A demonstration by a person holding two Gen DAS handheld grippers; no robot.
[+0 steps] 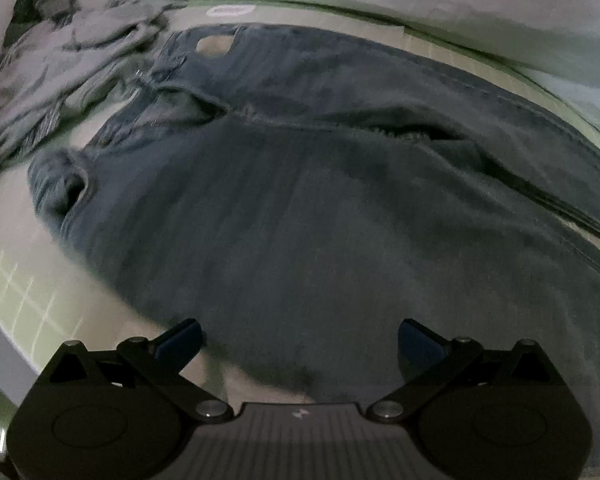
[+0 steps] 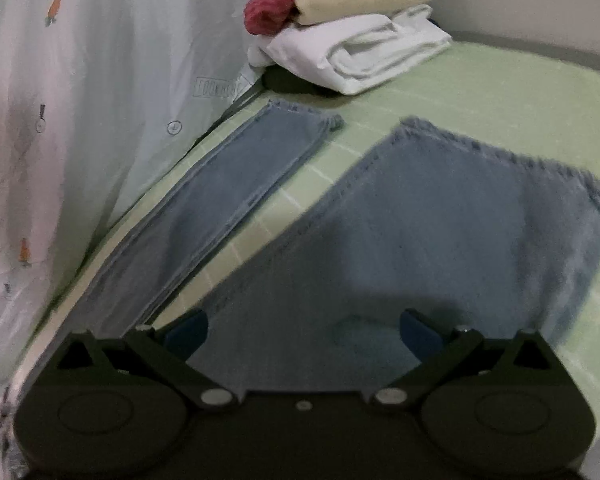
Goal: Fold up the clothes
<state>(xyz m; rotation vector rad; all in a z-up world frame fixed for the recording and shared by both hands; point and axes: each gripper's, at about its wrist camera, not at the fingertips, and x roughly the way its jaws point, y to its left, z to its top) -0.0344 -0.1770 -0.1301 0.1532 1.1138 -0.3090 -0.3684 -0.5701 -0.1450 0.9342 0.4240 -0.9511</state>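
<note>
A pair of blue jeans (image 1: 300,208) lies spread flat on a green gridded surface. In the left wrist view I see its waistband and fly at the upper left, with my left gripper (image 1: 300,340) open just above the near leg's fabric. The right wrist view shows both legs: the far leg (image 2: 236,196) runs along the wall cloth, and the near leg (image 2: 440,224) fans out toward its frayed hem. My right gripper (image 2: 304,332) hovers open over the near leg, with nothing between its blue-padded fingers (image 2: 188,332).
A crumpled grey printed garment (image 1: 60,80) lies left of the waistband. A stack of folded clothes (image 2: 356,28), red, cream and white, sits at the far corner. A pale cloth with carrot prints (image 2: 80,120) hangs along the far side. The green mat (image 2: 520,96) shows bare at right.
</note>
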